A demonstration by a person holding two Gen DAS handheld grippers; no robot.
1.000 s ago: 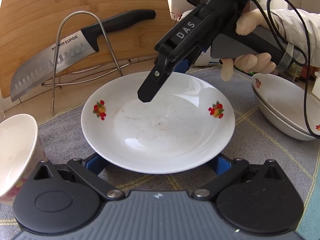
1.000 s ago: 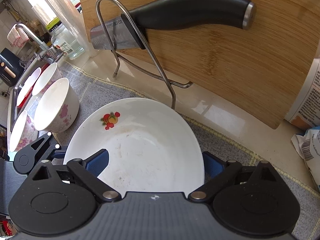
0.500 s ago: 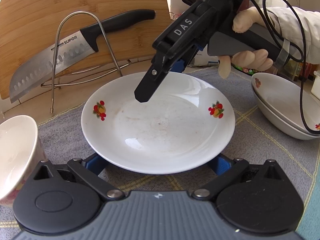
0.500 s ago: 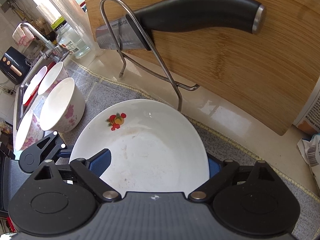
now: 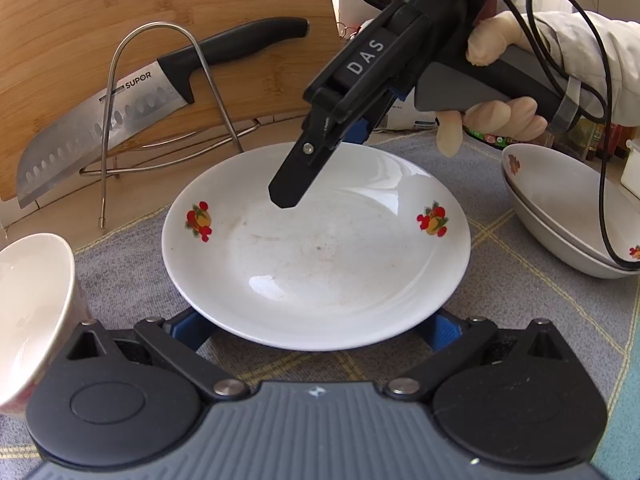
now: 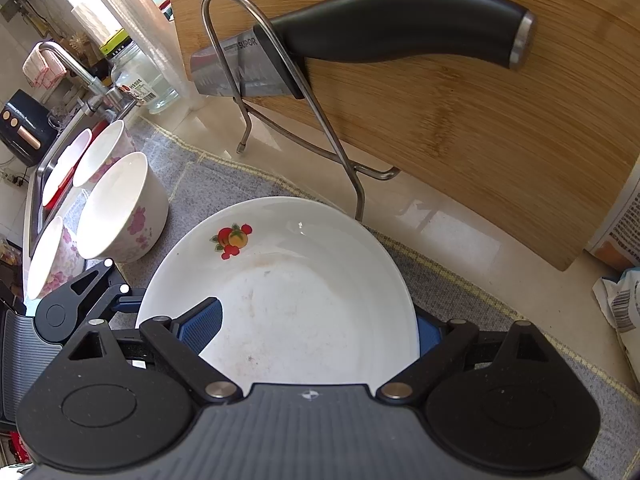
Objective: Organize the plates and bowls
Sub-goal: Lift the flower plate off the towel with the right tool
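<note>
The plate [image 5: 316,256] hides both tongs' tips: right tongs [image 6: 316,332] straddle its rim, spread; left's grip unclear.

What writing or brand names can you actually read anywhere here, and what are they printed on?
"SUPOR": on the blade of the knife, near its black handle.
"DAS": on the body of the right tool.
Print on the jar label and the packages at right: too small or blurred to read.
</note>
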